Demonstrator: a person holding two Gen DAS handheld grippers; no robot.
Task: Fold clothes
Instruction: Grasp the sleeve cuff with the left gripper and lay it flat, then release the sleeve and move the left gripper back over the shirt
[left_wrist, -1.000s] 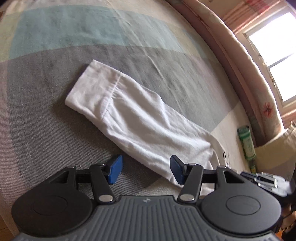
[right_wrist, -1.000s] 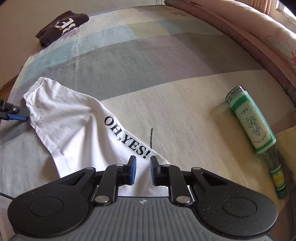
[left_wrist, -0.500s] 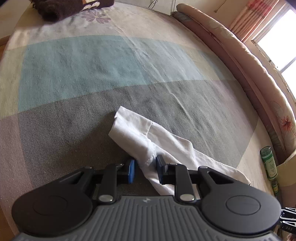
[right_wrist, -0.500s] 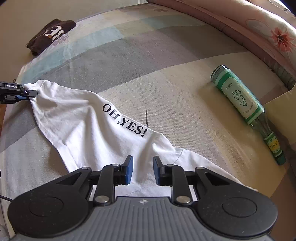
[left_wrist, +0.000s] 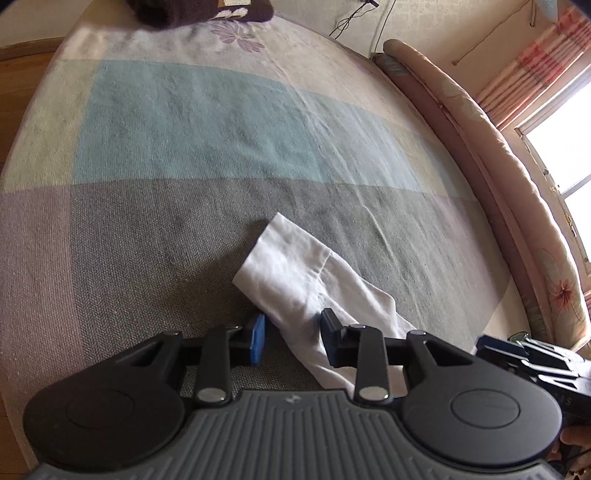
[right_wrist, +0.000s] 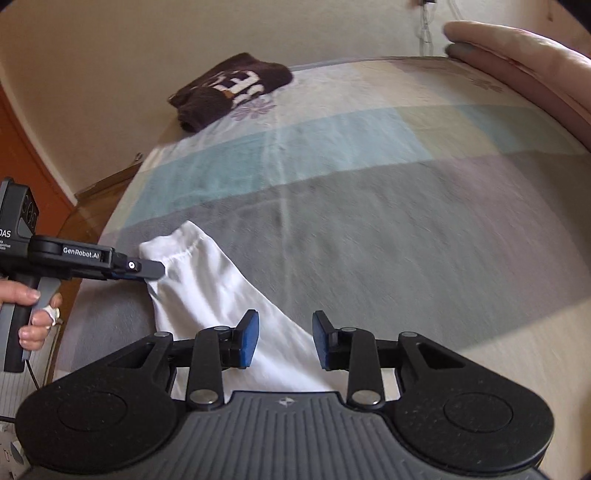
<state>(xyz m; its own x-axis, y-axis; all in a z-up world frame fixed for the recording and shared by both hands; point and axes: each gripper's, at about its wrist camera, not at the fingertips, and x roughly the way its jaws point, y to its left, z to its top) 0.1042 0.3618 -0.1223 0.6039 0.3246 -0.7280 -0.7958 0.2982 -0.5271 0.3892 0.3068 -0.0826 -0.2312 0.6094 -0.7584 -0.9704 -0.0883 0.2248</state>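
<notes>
Right gripper (right_wrist: 282, 338): jaws wide, straddling the white T-shirt (right_wrist: 207, 291), nothing pinched. Left gripper (left_wrist: 291, 338): also spread, sleeve (left_wrist: 284, 254) lying between the pads; contact unclear from the side view. Shirt lies as a narrow band on the bed (left_wrist: 221, 140). For a clean fold: pinch both layers at matching edges, lift evenly. Brown folded garment (right_wrist: 232, 92) at far corner.

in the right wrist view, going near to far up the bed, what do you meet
right hand-held gripper → white shirt → grey band of the bedcover → blue band → brown garment → wall
</notes>
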